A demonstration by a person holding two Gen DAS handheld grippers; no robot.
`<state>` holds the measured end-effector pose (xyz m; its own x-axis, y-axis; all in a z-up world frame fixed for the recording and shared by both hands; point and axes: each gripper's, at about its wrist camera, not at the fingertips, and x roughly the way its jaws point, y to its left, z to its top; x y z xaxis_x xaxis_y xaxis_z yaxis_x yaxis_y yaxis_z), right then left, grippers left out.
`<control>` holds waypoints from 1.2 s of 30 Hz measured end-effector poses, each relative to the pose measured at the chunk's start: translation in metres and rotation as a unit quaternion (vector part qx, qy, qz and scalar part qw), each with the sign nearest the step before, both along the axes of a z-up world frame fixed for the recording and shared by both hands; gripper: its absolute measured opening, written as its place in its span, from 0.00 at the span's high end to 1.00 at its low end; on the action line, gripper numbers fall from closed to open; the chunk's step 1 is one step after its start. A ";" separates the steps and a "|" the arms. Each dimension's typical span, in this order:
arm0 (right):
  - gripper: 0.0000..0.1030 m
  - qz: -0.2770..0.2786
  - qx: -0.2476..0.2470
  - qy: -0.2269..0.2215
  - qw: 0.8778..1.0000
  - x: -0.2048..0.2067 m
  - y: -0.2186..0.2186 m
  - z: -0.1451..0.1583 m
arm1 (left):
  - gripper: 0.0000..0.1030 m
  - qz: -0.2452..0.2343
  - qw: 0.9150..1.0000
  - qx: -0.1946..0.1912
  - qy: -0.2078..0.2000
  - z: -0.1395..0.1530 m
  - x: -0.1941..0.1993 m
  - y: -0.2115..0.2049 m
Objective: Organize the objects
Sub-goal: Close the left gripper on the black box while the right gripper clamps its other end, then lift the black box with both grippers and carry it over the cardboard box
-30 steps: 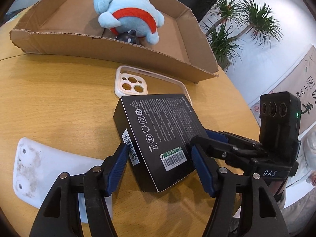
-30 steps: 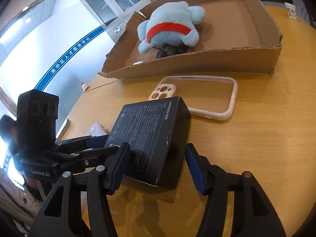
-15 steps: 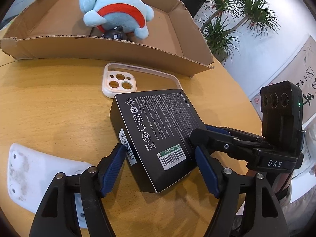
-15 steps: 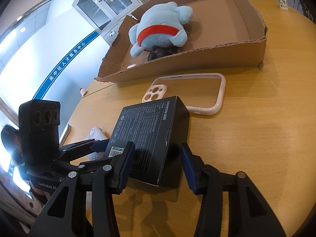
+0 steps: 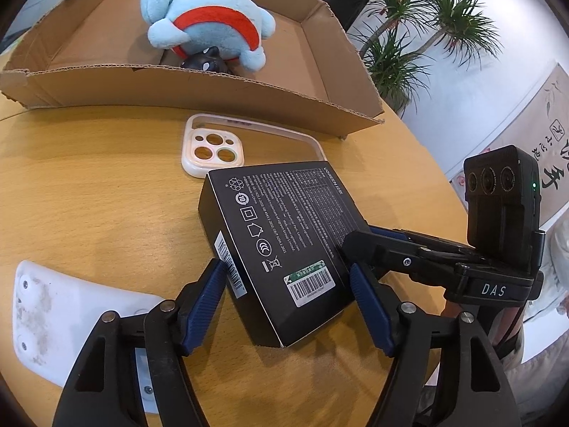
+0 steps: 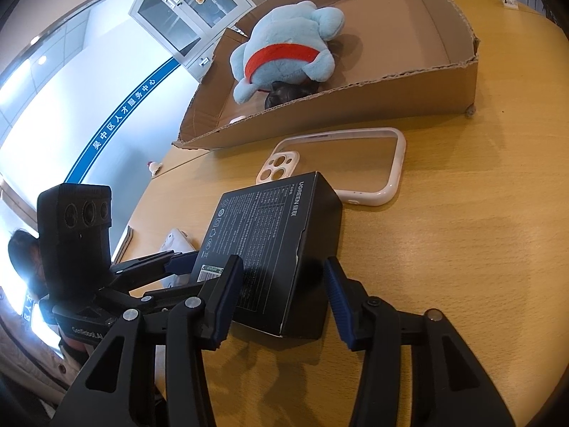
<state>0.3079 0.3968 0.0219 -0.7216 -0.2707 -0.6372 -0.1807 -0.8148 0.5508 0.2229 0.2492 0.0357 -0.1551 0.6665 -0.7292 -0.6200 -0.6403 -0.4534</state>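
Since a second ago: left gripper [image 5: 286,268] jaws have just been opening and now stand moderately wide, blue ribbed pads just beside the black box [image 5: 284,242], which lies between them. The right gripper [image 6: 281,263] jaws have just been closing and sit narrow, clamped on the same box from its other side. The box itself has kept its place.

Item: black box. Flat rectangular carton, matte black, fine white print and symbols on the upper face, a green-and-white barcode label near one corner, and a second barcode on the side wall. Location: on the round wooden table [image 5: 89,195], far end just beside the phone case [image 5: 213,149]. Whether its base rests fully on the table cannot be told.

Container: shallow cardboard tray [image 5: 213,89], corrugated, with rough torn rims. It holds a light-blue plush toy [image 5: 209,25] with a red band and a small dark figure [image 5: 206,62] against it.

Other: the phone case is pale, clear-backed and rounded, with three lens holes. A scuffed white plastic piece [image 5: 64,313] lies near the left gripper.
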 end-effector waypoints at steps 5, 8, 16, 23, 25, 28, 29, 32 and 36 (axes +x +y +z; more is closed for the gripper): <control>0.56 -0.002 -0.008 -0.001 1.000 0.000 0.001 -0.002 | 0.31 0.001 1.000 0.000 0.000 0.000 0.000 0.001; 0.56 -0.005 -0.001 -0.002 1.000 -0.001 -0.001 0.000 | 0.32 0.001 1.000 0.001 0.000 0.000 0.000 0.000; 0.62 -0.011 0.007 0.001 1.000 0.001 -0.001 0.004 | 0.35 0.003 1.000 0.003 0.002 0.002 0.000 -0.001; 0.66 -0.015 0.011 0.012 1.000 0.004 -0.001 0.012 | 0.37 0.008 1.000 0.013 0.010 0.010 0.000 -0.005; 0.66 -0.016 0.013 0.016 1.000 0.004 -0.002 0.015 | 0.37 0.010 1.000 0.016 0.012 0.012 0.001 -0.006; 0.68 -0.016 0.014 0.026 0.999 0.005 -0.003 0.020 | 0.37 0.015 0.999 0.024 0.018 0.017 0.001 -0.010; 0.68 -0.016 0.015 0.028 0.999 0.006 -0.004 0.022 | 0.37 0.015 0.999 0.026 0.020 0.019 0.001 -0.011; 0.69 -0.016 0.018 0.034 0.999 0.006 -0.005 0.027 | 0.37 0.016 0.999 0.028 0.027 0.022 0.001 -0.013; 0.69 -0.019 0.019 0.039 0.999 0.006 -0.005 0.031 | 0.37 0.015 0.999 0.029 0.032 0.027 0.002 -0.014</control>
<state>0.3138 0.3916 0.0527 -0.7785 -0.2197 -0.5879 -0.1691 -0.8287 0.5335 0.2254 0.2351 0.0631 -0.2197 0.7017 -0.6777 -0.6302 -0.6324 -0.4505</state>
